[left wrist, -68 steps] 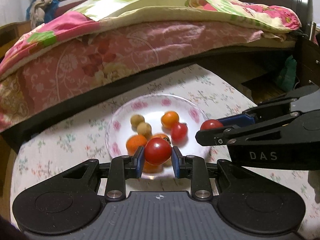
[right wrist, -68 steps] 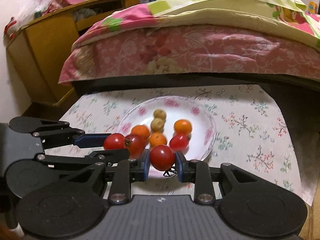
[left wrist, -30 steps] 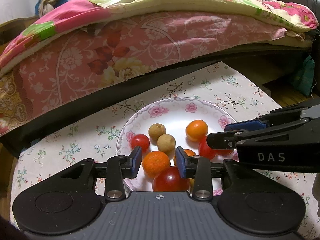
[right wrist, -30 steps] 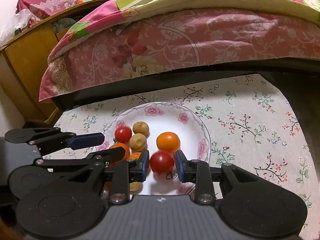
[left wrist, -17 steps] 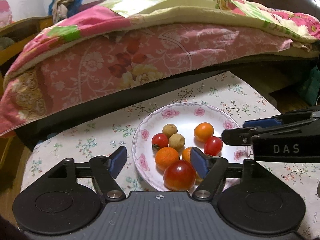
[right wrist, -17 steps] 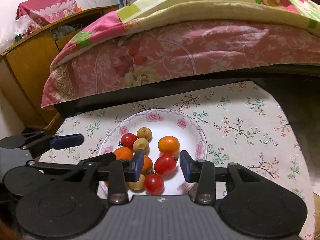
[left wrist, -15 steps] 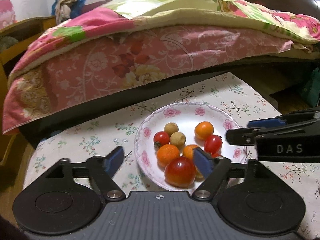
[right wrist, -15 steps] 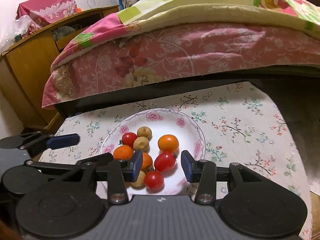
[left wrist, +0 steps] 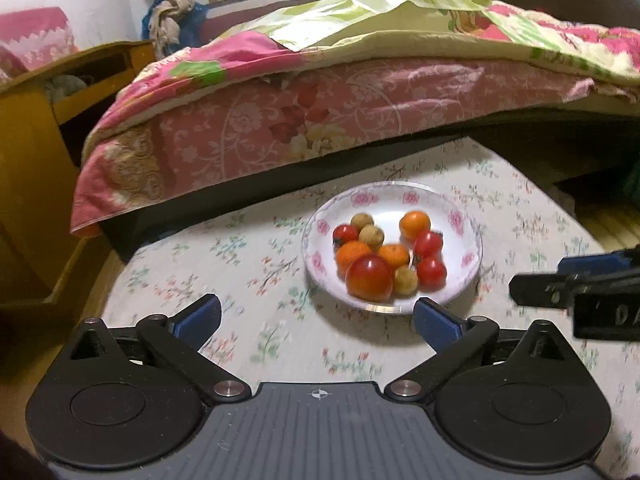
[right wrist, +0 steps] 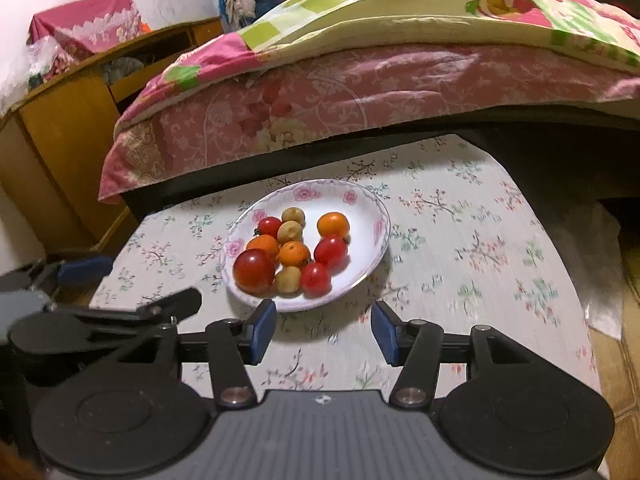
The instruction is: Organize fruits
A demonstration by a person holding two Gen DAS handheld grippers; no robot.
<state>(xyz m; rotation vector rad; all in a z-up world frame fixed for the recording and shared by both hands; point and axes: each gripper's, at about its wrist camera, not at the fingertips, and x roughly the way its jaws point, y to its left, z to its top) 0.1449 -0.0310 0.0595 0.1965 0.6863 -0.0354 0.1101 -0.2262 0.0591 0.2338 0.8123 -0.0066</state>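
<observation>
A white floral plate [left wrist: 464,216] [right wrist: 372,216] sits on the flowered tablecloth and holds several fruits: red tomatoes, small oranges and brown longans. The biggest tomato [left wrist: 369,278] [right wrist: 254,271] lies at the plate's near left edge. A smaller tomato [left wrist: 431,273] [right wrist: 315,279] lies at the near right. My left gripper [left wrist: 316,318] is open and empty, pulled back from the plate. My right gripper [right wrist: 323,330] is open and empty, just short of the plate's near rim. Each gripper shows at the edge of the other's view.
The table [left wrist: 248,248] [right wrist: 480,248] has a flowered cloth. A bed with a pink quilt [left wrist: 320,112] [right wrist: 360,92] runs close behind it. A wooden cabinet [left wrist: 36,152] [right wrist: 60,140] stands to the left. The table's right edge drops to the floor.
Both grippers released their tomatoes onto the plate, opened wide and drew back toward me and upward. The plate now sits farther from both sets of fingers.
</observation>
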